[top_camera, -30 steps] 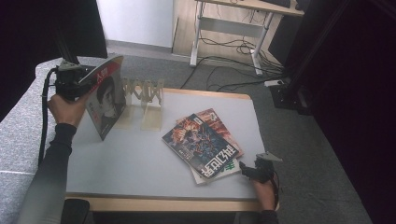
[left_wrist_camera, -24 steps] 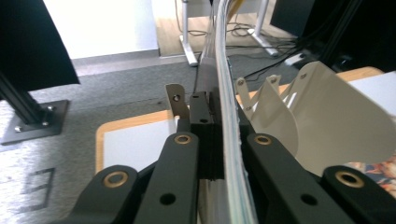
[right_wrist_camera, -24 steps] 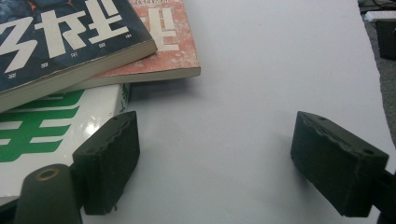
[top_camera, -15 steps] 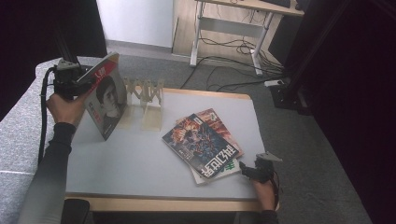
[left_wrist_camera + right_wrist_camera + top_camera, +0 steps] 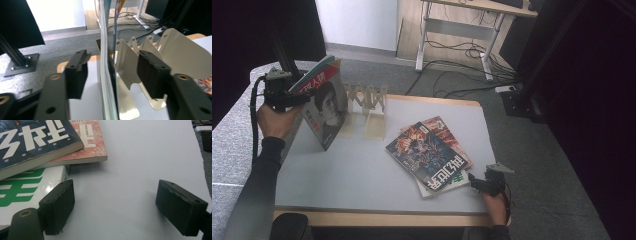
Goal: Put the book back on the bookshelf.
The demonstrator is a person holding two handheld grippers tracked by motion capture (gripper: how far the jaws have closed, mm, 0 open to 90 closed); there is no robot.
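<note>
A magazine with a portrait cover [image 5: 324, 107] stands upright on edge at the table's left, just in front of a beige accordion file rack [image 5: 369, 100]. My left gripper [image 5: 294, 97] is at its upper left edge. In the left gripper view the magazine's edge [image 5: 107, 50] runs between the jaws, which stand wide apart and clear of it, so the left gripper [image 5: 112, 72] is open. A stack of three magazines [image 5: 429, 152] lies flat at centre right. My right gripper [image 5: 477, 181] rests open on the table by the stack's near right corner, holding nothing [image 5: 115, 205].
The rack's beige dividers [image 5: 175, 50] rise right behind the standing magazine. The white table [image 5: 352, 170] has bare room in its near left half. A green-and-white magazine [image 5: 25, 187] lies at the bottom of the stack, next to my right gripper's left jaw. Desk legs and cables lie beyond.
The standing magazine has shifted slightly and stands a little more upright by the rack. The right gripper has not moved.
</note>
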